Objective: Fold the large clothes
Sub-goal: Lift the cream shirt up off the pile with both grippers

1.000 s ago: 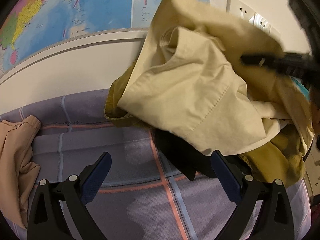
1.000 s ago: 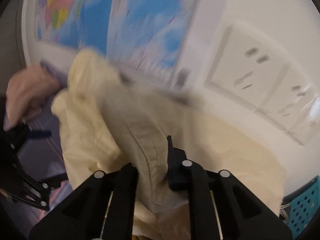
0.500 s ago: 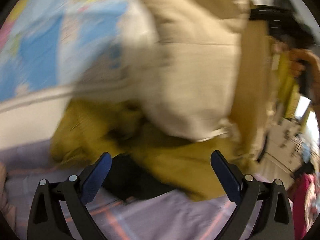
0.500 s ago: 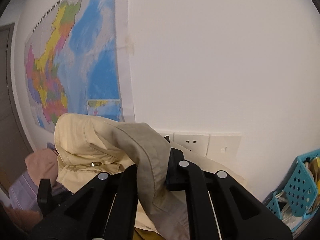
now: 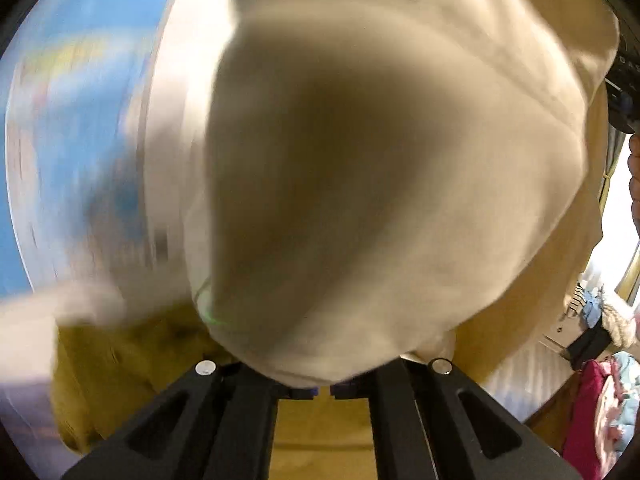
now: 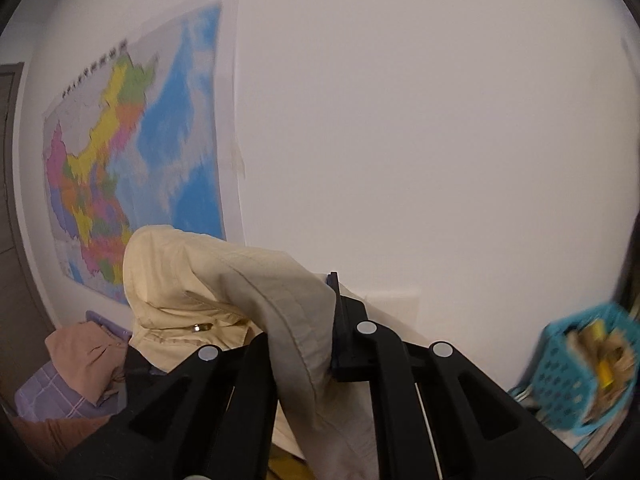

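A large cream garment (image 5: 400,168) hangs close in front of the left wrist camera and fills most of that view, blurred. My left gripper (image 5: 324,390) is shut on its lower edge. In the right wrist view the same cream garment (image 6: 224,280) drapes over my right gripper (image 6: 312,356), which is shut on a fold of it and holds it high against the wall. A mustard garment (image 5: 120,376) lies below and behind the cream one.
A colourful wall map (image 6: 132,168) hangs on the white wall. A pink garment (image 6: 84,356) lies on the purple checked bedcover (image 6: 52,400) at lower left. A blue plastic basket (image 6: 580,368) stands at lower right. Clothes (image 5: 600,392) hang at right.
My left gripper was open over the bedcover; it has moved up to the cream garment and shut on its lower edge. My right gripper has lifted the garment higher.
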`<state>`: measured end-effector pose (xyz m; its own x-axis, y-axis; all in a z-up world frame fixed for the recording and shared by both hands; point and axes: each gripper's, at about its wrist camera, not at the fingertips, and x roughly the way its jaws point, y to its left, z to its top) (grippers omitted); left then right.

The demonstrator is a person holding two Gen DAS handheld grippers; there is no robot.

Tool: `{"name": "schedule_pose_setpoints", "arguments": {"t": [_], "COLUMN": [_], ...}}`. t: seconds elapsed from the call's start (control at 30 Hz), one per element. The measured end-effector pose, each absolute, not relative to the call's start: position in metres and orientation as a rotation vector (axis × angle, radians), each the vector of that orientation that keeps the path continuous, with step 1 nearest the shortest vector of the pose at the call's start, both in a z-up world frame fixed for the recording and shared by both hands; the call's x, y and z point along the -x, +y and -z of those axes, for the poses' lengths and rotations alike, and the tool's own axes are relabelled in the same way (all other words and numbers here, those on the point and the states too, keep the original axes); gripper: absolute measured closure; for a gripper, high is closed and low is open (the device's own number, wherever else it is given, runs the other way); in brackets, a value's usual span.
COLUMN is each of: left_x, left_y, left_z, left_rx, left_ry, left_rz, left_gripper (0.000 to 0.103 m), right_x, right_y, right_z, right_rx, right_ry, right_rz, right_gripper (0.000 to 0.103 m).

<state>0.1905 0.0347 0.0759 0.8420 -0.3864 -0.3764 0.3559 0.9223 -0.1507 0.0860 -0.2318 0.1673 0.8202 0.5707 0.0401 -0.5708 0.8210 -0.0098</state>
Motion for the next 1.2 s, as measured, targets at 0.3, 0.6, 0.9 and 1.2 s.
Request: {"name": "schedule_pose_setpoints", "arguments": {"t": [0.3,0.6,0.9,1.2], "left_x": [-0.096,0.097,0.254,0.131], "left_y": [0.064,0.121,0.161,0.251], "left_z": [-0.234,-0.314,-0.318,-0.210], "left_rx": [0.106,0.025,-0.134,-0.031], "left_ry": [0.077,-0.101,-0.054,0.321], "left_rz": [0.338,0.146,-0.219,-0.423], "left_gripper": [0.102,0.101,0.100,0.099], "right_x": [0.084,0.181,0.207,0.011], "right_y": [-0.300,-0.306,-0.240,-0.075], "right_z": [-0.246,-0.228,-0.170,-0.105], "right_rx": [-0.021,-0.003,0.038,-0.048], "right_ry": [-0.359,-0.384,-0.288,0.195], "right_rz": [-0.631,-0.794,-1.147,-1.296], "right_gripper": [0.100,0.100,0.099,0.098]}}
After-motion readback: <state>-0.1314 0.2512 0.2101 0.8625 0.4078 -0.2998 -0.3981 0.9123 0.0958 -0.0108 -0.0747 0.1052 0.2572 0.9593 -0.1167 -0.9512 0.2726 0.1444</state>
